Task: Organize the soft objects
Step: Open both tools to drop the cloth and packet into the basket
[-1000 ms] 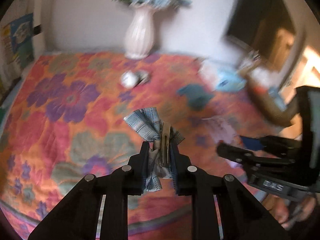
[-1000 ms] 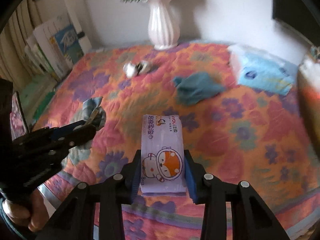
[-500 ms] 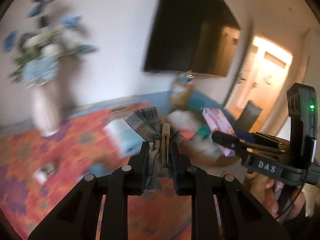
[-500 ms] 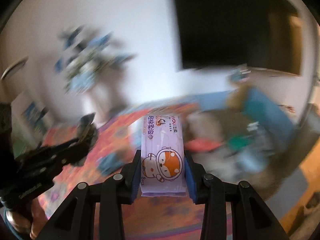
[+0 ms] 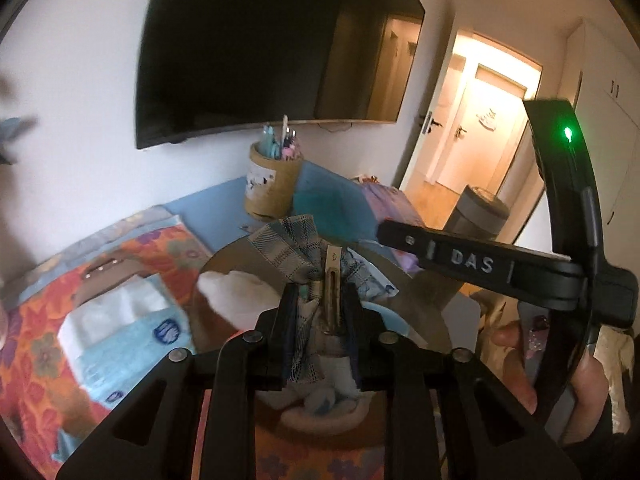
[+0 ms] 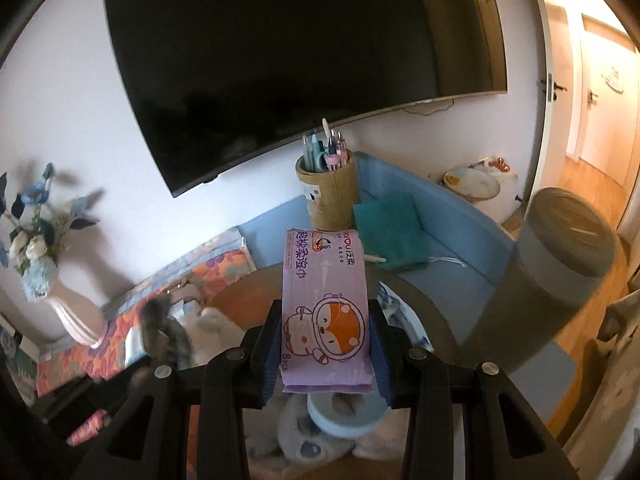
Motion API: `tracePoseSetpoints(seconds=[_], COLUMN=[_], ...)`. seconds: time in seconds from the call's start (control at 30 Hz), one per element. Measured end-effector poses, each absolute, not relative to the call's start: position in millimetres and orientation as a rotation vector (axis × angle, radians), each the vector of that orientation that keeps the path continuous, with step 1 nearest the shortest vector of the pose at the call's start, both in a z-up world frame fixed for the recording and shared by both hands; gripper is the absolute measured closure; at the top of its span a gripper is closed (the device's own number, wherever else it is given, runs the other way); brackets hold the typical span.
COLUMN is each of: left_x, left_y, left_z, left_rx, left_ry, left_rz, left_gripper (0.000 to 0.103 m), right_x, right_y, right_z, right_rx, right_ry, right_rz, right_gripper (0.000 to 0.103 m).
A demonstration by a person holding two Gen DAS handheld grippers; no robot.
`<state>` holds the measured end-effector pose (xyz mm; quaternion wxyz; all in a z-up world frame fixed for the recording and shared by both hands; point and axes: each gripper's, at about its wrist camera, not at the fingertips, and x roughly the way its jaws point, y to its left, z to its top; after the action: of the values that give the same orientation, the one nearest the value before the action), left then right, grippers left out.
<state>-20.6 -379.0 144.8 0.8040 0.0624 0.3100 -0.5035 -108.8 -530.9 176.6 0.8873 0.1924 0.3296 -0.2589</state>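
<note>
My left gripper (image 5: 319, 312) is shut on a blue-grey plaid cloth bow with a wooden clip (image 5: 298, 256) and holds it in the air over a round brown basket (image 5: 420, 300). My right gripper (image 6: 324, 328) is shut on a purple pack of wipes with a cartoon fox (image 6: 324, 292), also over the basket (image 6: 424, 308). White and pale blue plush things (image 6: 320, 432) lie in the basket below both grippers. The right gripper's body crosses the left wrist view (image 5: 480, 264). The bow shows blurred at the left of the right wrist view (image 6: 160, 324).
A blue tissue pack (image 5: 120, 332) lies on the floral cloth (image 5: 24, 360) left of the basket. A pen holder (image 6: 328, 196) and a teal cloth (image 6: 390, 232) stand on a blue surface behind. A grey bin (image 6: 560, 272) stands right. A flower vase (image 6: 76, 316) stands left.
Both grippers have swung from the floral tabletop to the right, carrying the bow and the wipes pack, and now hover over the round basket with plush things.
</note>
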Motion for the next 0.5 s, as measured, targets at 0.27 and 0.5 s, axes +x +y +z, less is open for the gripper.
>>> tracePoseSetpoints(seconds=[0.27,0.5], left_x=[-17,-12], left_y=[-356,-283], left_z=[142,156], left_rx=[0.104,0.03], left_ry=[0.665,0.669], left_rz=[-1.071,-0.967], left_gripper=[0.032,0.031], right_x=[-117,-128], right_y=[-547,-511], right_z=[169,179], right_rx=[0.485,0.447], right_ry=[0.673,0.667], right_rz=[-0.491,-0.438], right_gripper=[0.058,0.057])
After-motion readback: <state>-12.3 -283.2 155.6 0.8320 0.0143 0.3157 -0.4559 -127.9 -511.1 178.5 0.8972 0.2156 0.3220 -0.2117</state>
